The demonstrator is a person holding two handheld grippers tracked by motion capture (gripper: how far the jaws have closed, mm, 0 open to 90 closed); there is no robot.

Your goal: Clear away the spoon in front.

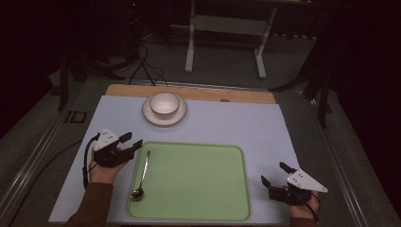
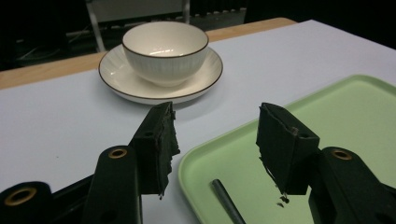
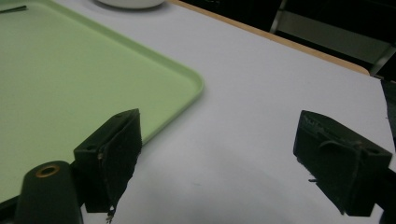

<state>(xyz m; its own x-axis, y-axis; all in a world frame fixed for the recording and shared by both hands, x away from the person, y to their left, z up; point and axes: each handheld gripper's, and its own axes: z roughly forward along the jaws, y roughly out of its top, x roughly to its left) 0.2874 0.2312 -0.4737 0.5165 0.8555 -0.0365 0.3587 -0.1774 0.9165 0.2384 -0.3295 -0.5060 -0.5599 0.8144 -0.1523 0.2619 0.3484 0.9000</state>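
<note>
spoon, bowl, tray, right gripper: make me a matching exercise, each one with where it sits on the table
Things:
1. spoon
2. bowl
3. tray
4. right gripper

Places:
A. on a saucer at the far side of the table
B. on the white mat, right of the tray, jaws open
C. along the tray's left edge
D. middle of the near side, between the two grippers

Pairs: 1-C, 2-A, 3-D, 4-B

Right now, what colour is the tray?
Light green tray, clearest in the high view.
</note>
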